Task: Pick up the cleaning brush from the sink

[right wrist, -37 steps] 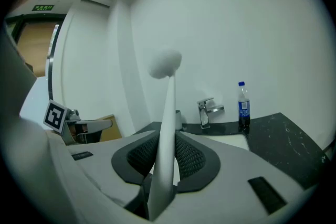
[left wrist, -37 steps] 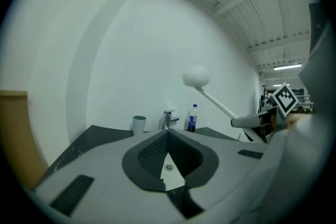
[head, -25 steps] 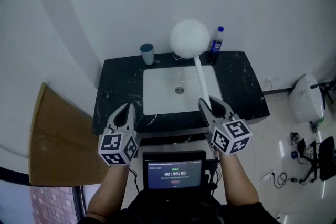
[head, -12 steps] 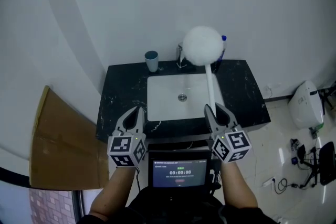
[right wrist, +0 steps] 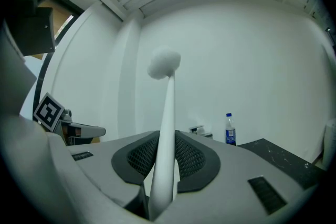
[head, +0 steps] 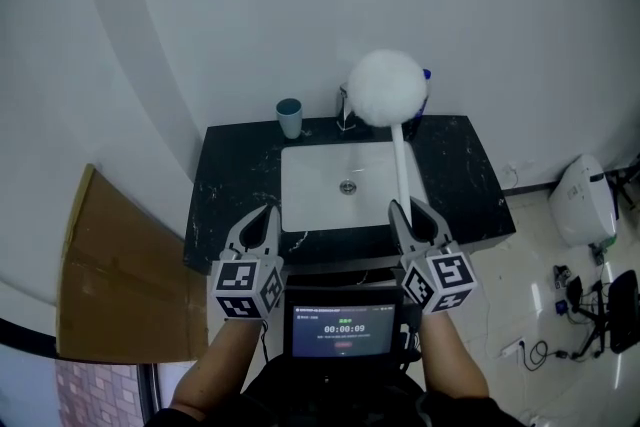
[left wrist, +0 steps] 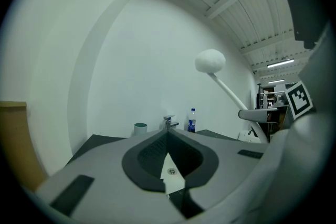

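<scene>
The cleaning brush has a fluffy white head (head: 387, 87) on a long white handle (head: 403, 165). It hangs in the air over the white sink (head: 300, 177), with my right gripper (head: 412, 213) shut on the handle's lower end. In the right gripper view the handle (right wrist: 167, 144) runs up between the mesh pads to the head (right wrist: 164, 64). My left gripper (head: 262, 218) is at the counter's front edge, left of the sink, shut with nothing in it. In the left gripper view its tips (left wrist: 168, 131) meet, and the brush head (left wrist: 210, 61) shows up and to the right.
A black stone counter (head: 230, 175) holds the sink. At the back wall stand a teal cup (head: 289, 116), a faucet (head: 343, 110) and a blue-capped bottle (right wrist: 229, 129). Cardboard (head: 110, 275) leans at the left. On the floor at the right are a white appliance (head: 580, 200) and cables.
The whole view has shifted a little. The brush handle has tilted slightly more upright in the right gripper. Both grippers stay near the counter's front edge.
</scene>
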A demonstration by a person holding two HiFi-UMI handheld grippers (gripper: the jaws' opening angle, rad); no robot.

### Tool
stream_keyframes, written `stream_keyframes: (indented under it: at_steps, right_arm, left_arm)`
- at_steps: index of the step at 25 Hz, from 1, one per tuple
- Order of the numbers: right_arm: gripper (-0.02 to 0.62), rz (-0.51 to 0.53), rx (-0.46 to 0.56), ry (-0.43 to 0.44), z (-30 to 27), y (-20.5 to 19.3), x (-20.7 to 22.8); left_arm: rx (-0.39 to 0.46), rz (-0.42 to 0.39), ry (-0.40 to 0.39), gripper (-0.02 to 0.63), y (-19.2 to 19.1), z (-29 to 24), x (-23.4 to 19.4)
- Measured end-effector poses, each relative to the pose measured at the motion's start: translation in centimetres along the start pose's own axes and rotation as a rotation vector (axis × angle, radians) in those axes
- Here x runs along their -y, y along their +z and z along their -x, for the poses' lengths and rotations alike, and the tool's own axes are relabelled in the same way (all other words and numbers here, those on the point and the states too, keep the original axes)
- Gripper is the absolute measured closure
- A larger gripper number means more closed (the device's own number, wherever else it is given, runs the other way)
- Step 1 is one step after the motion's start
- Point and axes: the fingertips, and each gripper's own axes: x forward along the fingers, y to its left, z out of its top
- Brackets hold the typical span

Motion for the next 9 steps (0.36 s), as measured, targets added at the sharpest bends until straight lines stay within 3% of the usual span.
stream_keyframes:
  at_steps: [9]
  right_arm:
    - [0.529, 0.017, -0.002, -0.001, 0.40, -0.20, 0.01]
  left_arm:
    - [0.004, 0.010, 0.008, 0.606, -0.19, 0.61, -0.23]
